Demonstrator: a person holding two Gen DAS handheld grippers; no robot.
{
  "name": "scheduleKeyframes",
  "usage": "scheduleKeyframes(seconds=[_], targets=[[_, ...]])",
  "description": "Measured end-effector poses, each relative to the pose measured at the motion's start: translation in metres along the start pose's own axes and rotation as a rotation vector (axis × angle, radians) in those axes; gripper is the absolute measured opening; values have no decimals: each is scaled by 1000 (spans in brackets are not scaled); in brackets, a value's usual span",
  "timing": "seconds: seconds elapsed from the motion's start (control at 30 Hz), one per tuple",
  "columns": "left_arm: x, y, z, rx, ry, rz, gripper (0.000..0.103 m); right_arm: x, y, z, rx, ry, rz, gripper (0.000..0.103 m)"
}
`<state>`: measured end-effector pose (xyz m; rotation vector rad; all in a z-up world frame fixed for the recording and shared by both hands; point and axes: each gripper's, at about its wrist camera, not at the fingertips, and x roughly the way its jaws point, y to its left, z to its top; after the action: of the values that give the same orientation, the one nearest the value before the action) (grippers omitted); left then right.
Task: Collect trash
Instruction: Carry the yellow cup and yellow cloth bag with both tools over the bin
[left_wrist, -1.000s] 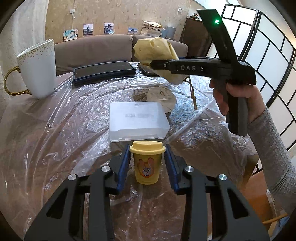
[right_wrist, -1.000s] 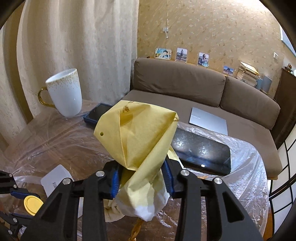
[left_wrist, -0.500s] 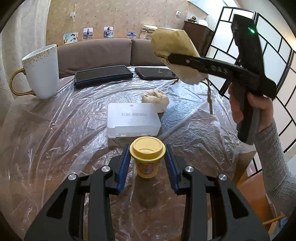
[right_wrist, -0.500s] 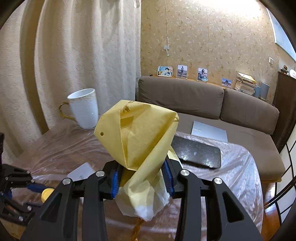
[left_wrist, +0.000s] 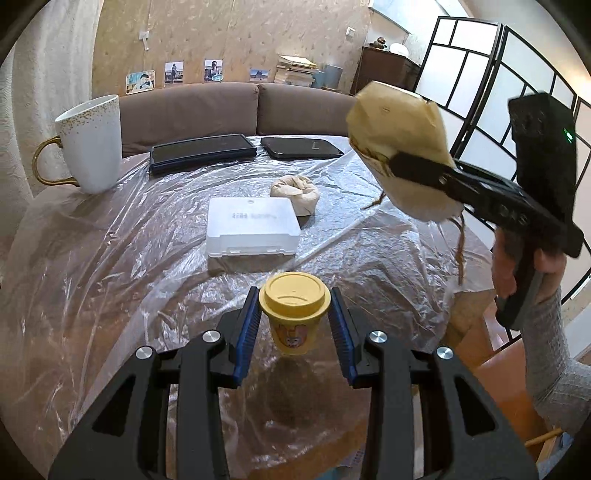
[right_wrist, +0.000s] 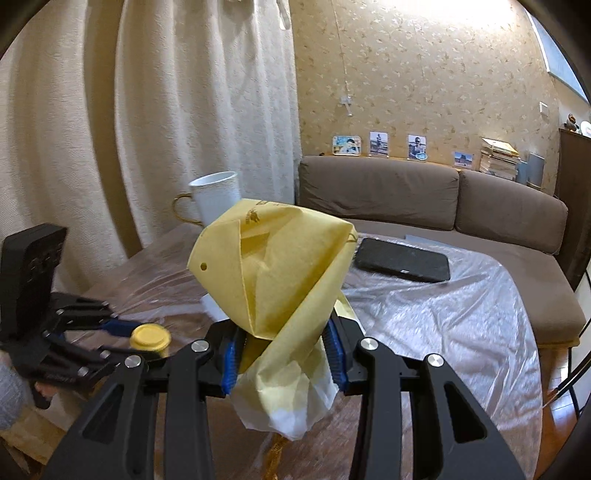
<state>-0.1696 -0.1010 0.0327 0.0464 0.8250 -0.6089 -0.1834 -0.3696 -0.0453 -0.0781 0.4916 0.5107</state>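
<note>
My left gripper is shut on a small yellow cup with a lid, lifted just above the plastic-covered table. In the right wrist view the same yellow cup shows at the lower left in the left gripper. My right gripper is shut on a crumpled yellow paper bag, held in the air. From the left wrist view that paper bag hangs at the upper right over the table's right edge, held by the right gripper. A crumpled beige paper wad lies on the table.
A white plastic box sits mid-table. A white mug with a gold handle stands at the far left. Two dark flat devices lie at the far edge. A brown sofa is behind, a folding screen to the right.
The right gripper has carried the yellow paper bag rightward, away from the table's middle toward its right edge. The left gripper has drawn back a little with the yellow cup.
</note>
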Motion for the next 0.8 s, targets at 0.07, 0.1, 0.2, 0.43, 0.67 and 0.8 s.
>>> scheduleKeyframes(seconds=[0.07,0.1,0.2,0.43,0.67,0.8], targets=[[-3,-1,-3,1,-2,0,39,-10,8,-7,-14,-8,6,38],[-4,-2,-4,0,-4,-1,39,-14,11,-10,-16,-10,13,38],[-8,-3,-8,-4,-9,-2,39,-22,16,-17,-15,-15,20,38],[-21,-8,-18,1,-21,4,39,-37,23,-35,-2,-10,55,38],[-36,-15,-34,5,-37,5,39,-53,41,-57,-4,3,93,38],[-46,-21,-45,9,-53,-2,39,-61,49,-70,-2,10,98,38]])
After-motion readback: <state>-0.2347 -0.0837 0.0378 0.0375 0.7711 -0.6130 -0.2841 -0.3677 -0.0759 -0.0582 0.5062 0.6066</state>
